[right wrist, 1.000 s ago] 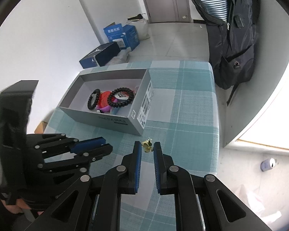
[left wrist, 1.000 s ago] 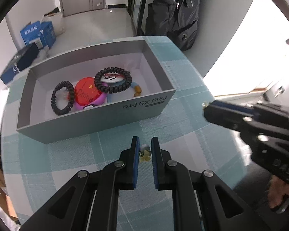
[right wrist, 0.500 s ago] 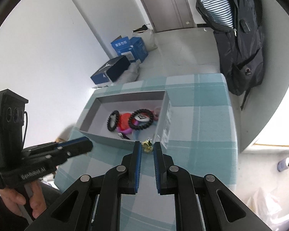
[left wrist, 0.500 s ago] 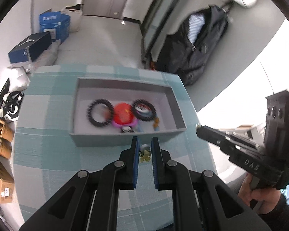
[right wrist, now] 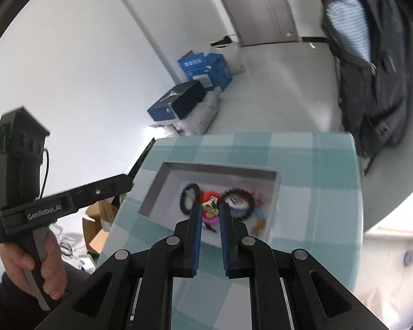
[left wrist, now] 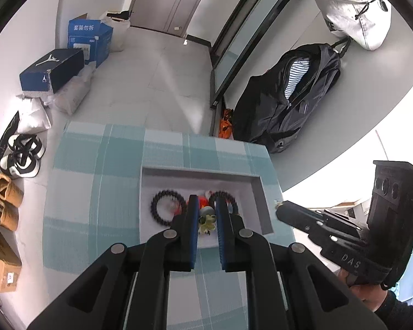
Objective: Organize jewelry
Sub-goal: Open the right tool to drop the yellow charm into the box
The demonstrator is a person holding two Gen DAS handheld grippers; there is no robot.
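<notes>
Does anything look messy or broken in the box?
Nothing looks spilled or broken. In the grey cardboard box, the black beaded bracelets and red round piece lie bunched together. The left gripper and right gripper each pinch a small yellowish flower charm over it.

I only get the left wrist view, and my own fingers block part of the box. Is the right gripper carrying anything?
Observer: Yes. The right gripper is shut on a small yellow flower charm, like the matching charm in your left gripper.
Operator: What lies in the box behind my right finger?
Observer: An orange piece lies inside the box near its right wall, just past the black bracelet on that side.
Operator: How clear is that view?
Observer: It is blurred, so I cannot tell what the orange piece is.
</notes>
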